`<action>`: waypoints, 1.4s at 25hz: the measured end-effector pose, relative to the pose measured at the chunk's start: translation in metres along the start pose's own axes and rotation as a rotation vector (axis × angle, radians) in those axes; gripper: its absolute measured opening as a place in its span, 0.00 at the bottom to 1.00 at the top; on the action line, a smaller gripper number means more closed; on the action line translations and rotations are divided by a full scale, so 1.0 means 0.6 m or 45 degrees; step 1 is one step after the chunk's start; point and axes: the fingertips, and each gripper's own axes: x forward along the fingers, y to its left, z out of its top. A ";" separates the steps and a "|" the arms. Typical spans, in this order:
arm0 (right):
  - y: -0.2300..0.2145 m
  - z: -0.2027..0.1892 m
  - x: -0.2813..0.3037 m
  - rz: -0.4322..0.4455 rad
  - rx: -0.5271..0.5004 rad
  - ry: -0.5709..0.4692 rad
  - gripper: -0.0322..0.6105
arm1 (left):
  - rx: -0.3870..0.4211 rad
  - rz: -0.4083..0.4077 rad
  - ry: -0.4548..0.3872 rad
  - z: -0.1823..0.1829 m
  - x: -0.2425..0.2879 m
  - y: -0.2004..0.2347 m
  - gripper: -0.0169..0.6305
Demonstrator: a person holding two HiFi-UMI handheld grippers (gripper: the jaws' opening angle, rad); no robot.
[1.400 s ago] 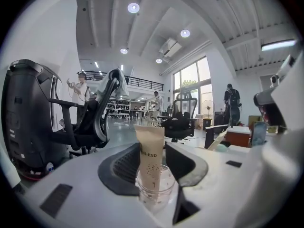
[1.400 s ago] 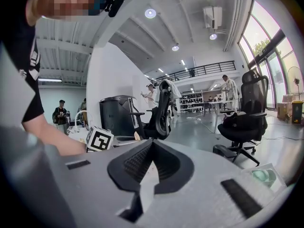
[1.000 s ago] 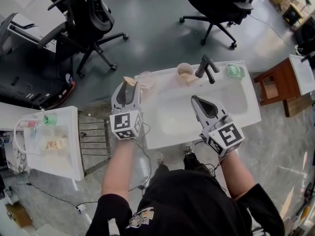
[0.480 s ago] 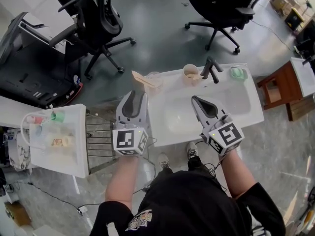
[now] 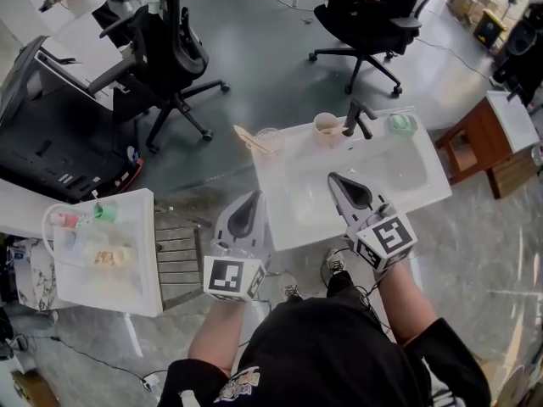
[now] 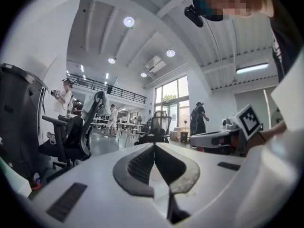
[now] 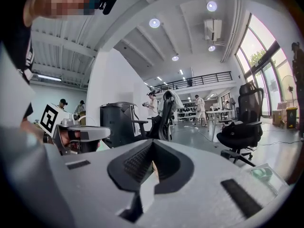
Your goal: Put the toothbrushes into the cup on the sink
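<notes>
White sink seen from the head view: at its back-left corner a clear cup holds a wooden toothbrush leaning out leftward. A beige cup stands beside the dark faucet. The left tongs are at the sink's left edge, the right tongs over the basin.

Left gripper view: the jaws have just been closing and now meet, with nothing between them.

Right gripper view: the jaws are together and empty.

sink: white, glossy | faucet: dark matt metal | clear cup: plastic | side table: brown wood
</notes>
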 end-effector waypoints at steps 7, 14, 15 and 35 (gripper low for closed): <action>0.043 0.003 -0.051 -0.080 -0.004 -0.014 0.06 | -0.009 -0.192 0.036 -0.029 -0.041 -0.055 0.04; 0.069 0.018 -0.122 -0.076 -0.029 -0.040 0.06 | -0.008 -0.200 0.027 -0.021 -0.092 -0.113 0.04; 0.070 0.018 -0.136 -0.071 -0.028 -0.047 0.06 | -0.005 -0.192 0.026 -0.021 -0.100 -0.124 0.04; 0.161 -0.036 -0.444 0.169 0.063 -0.118 0.06 | 0.102 0.076 0.112 -0.032 -0.350 -0.401 0.04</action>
